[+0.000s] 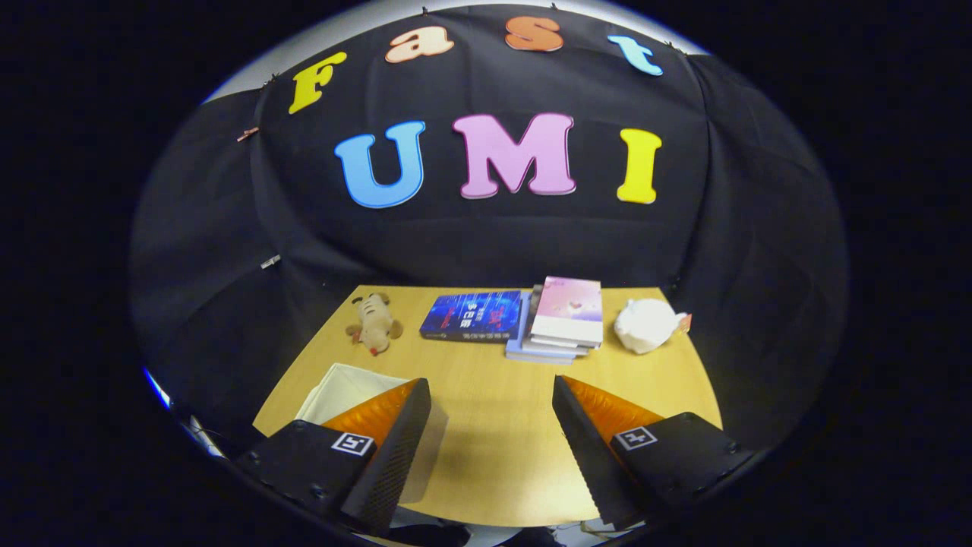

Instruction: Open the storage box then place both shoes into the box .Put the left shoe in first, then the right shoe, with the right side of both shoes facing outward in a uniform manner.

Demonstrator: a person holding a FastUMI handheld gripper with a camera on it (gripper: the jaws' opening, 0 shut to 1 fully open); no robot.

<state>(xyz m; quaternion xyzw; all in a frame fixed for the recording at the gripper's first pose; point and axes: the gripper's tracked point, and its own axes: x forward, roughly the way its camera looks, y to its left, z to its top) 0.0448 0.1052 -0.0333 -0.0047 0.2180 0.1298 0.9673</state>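
The fingers point(491, 414) stand spread wide and empty above the worktop point(493, 448), with the pale storage box point(342, 387) beside and partly behind the left finger; it looks light and soft-walled, best pinched at its rim.

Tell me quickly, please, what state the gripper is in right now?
Gripper: open, holding nothing, bare light wooden table between its fingers.
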